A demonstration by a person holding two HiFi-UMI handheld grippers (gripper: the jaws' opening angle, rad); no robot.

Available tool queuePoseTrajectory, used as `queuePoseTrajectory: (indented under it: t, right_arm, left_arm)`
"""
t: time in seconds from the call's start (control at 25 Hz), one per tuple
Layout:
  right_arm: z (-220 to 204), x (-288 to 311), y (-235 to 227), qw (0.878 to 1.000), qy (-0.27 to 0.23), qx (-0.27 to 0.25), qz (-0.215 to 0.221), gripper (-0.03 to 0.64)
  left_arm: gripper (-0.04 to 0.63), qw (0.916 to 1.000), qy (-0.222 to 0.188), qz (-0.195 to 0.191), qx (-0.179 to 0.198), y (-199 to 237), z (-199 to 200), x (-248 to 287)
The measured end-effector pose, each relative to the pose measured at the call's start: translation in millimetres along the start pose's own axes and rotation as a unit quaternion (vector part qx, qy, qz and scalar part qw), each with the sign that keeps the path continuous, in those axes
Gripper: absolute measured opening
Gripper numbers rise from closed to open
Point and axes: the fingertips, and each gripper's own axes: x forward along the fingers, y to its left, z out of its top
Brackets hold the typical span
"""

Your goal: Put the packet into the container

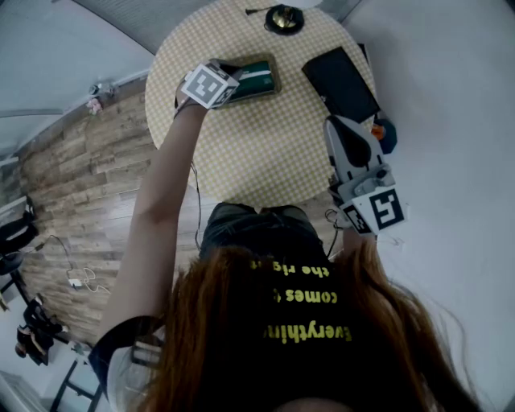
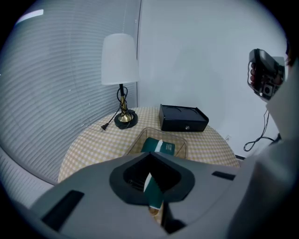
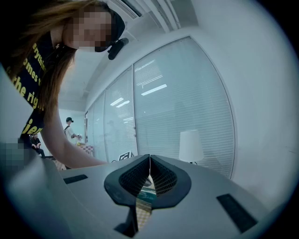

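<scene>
A dark green packet [image 1: 256, 80] lies in a shallow clear container [image 1: 274, 66] on the round checked table [image 1: 265, 161]. My left gripper [image 1: 235, 85] reaches over the container's left end, shut on the packet's near edge. In the left gripper view the packet [image 2: 159, 146] runs from the closed jaws of the left gripper [image 2: 151, 181] into the container [image 2: 139, 134]. My right gripper [image 1: 335, 122] hangs over the table's right edge, apart from the container. In the right gripper view the right gripper [image 3: 149, 173] is shut with nothing between its pads.
A black box [image 1: 341, 82] sits at the table's far right, right of the container. A white-shaded lamp [image 2: 120, 60] with a brass base [image 1: 284, 18] and a trailing cord stands at the far edge. A white wall and blinds surround the table.
</scene>
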Motion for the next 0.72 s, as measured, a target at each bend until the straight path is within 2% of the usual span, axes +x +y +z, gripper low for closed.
queuePoseTrajectory:
  t: [0.12, 0.24, 0.32, 0.44, 0.52, 0.72]
  right_arm:
    - [0.8, 0.2, 4.5, 1.000, 0.000, -0.005, 0.005, 0.015]
    - [2.4, 1.2, 7.5, 1.000, -0.001, -0.008, 0.009, 0.015]
    - [3.5, 1.5, 9.1, 1.000, -0.002, -0.009, 0.011, 0.015]
    - [4.6, 1.4, 11.1, 1.000, -0.002, -0.011, 0.014, 0.015]
    - [4.9, 2.5, 12.0, 1.000, -0.002, -0.013, 0.016, 0.015]
    - [7.5, 5.9, 20.7, 1.000, -0.002, -0.015, 0.024, 0.015]
  left_arm:
    - [0.000, 0.9992, -0.029, 0.020, -0.019, 3.0, 2.4, -11.7]
    - [0.000, 0.9935, -0.092, 0.050, -0.044, 11.9, 10.5, -24.4]
    - [0.000, 0.9851, -0.140, 0.086, -0.051, 21.0, 16.5, -37.6]
    - [0.000, 0.9703, -0.196, 0.137, -0.034, 26.9, 26.2, -59.1]
    - [0.000, 0.9616, -0.224, 0.157, -0.023, 27.0, 32.6, -70.1]
    - [0.000, 0.9419, -0.277, 0.188, -0.025, 27.0, 38.5, -93.9]
